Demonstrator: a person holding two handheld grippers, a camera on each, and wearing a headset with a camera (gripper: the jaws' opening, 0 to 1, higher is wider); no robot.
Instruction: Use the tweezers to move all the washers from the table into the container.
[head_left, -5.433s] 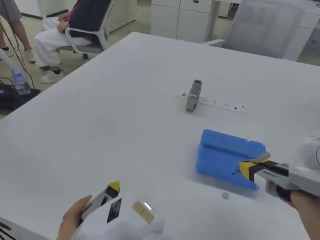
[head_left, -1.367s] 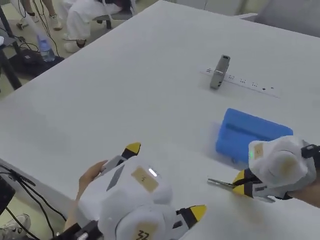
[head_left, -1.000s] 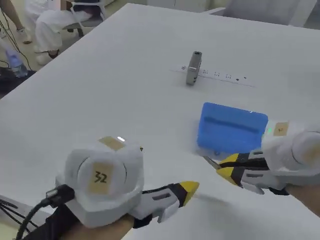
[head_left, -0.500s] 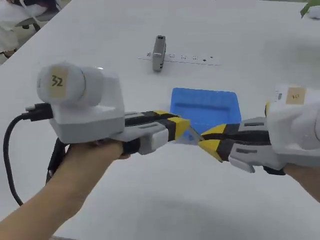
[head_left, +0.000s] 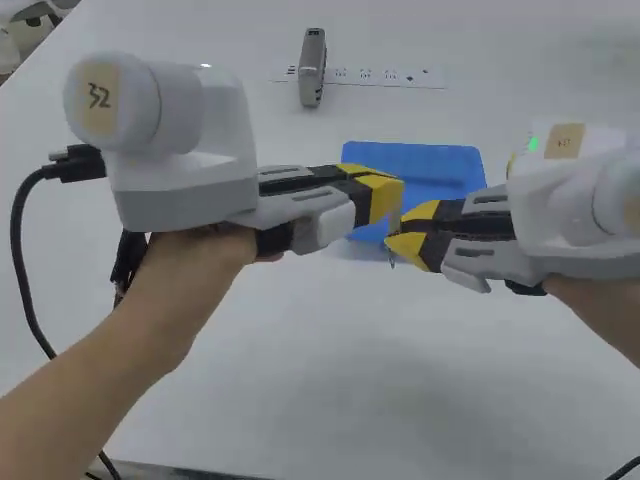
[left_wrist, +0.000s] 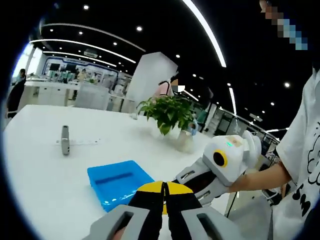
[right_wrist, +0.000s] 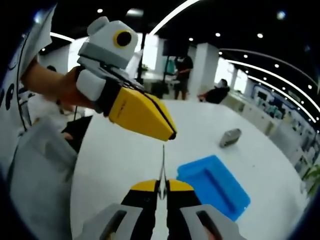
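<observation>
Left gripper (head_left: 390, 196), white with yellow-and-black jaws pressed together, points nearly tip to tip at the right gripper (head_left: 397, 240). Its jaws pinch the thin metal tweezers (right_wrist: 162, 164), aimed at the left tip. Behind both, the blue plastic container (head_left: 432, 165) sits on the white surface (head_left: 300, 380).

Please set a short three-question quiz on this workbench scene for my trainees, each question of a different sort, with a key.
1. True or false: the left gripper has its jaws wide open.
2. What does the right gripper hold? A) a washer B) the tweezers C) nothing
3. Fill in: the container on the table is coloured ____.
Key: 1 false, the jaws are shut. 2 B. 3 blue.
</observation>
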